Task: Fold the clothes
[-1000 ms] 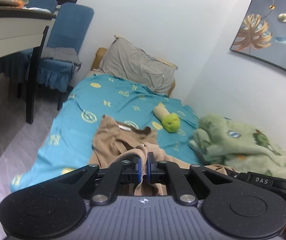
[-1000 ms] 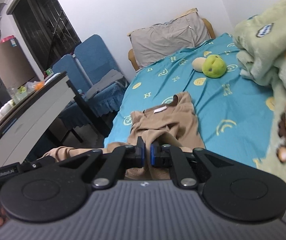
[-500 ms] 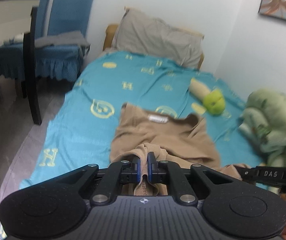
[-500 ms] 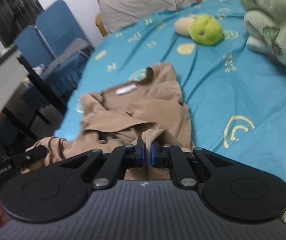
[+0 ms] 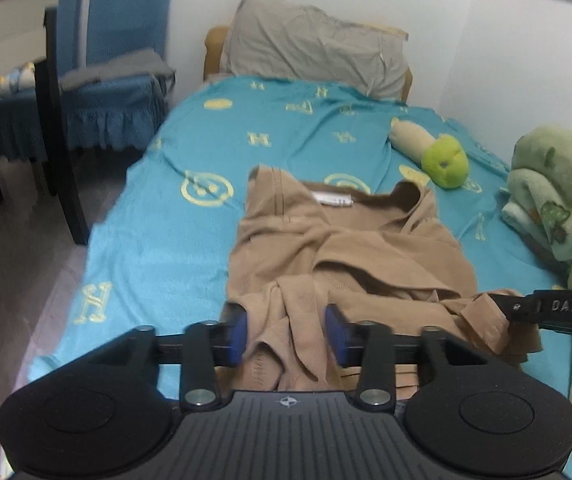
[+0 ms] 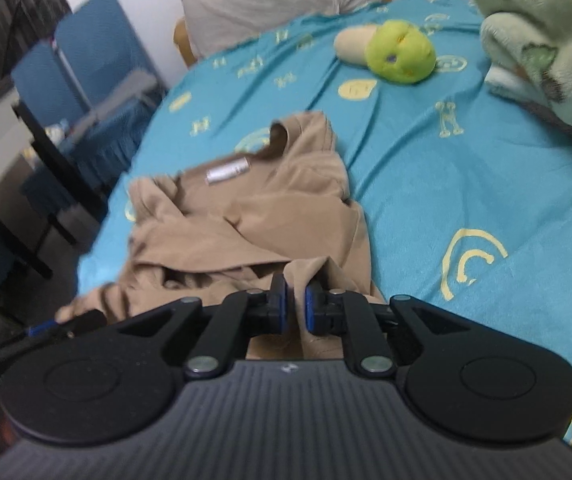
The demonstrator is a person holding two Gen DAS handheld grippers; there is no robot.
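Observation:
A tan shirt [image 5: 350, 248] lies crumpled on the teal bedsheet [image 5: 189, 248], collar and white label toward the pillow. My left gripper [image 5: 286, 332] is open, its blue pads apart, with a loose bunch of the shirt's hem lying between them. My right gripper [image 6: 293, 308] is nearly closed and pinches a fold of the shirt [image 6: 245, 216] at its near right corner. The right gripper's tip also shows in the left wrist view [image 5: 526, 308], still holding fabric.
A green plush toy [image 5: 442, 160] and a grey pillow [image 5: 314, 60] lie further up the bed. A green fleece blanket [image 5: 558, 200] is heaped at the right. Blue chairs [image 5: 117, 80] and a dark table leg [image 5: 61, 132] stand left of the bed.
Both grippers came down and forward, laying the shirt onto the bed. My left gripper has opened and let go of the fabric. The right gripper is still pinching it.

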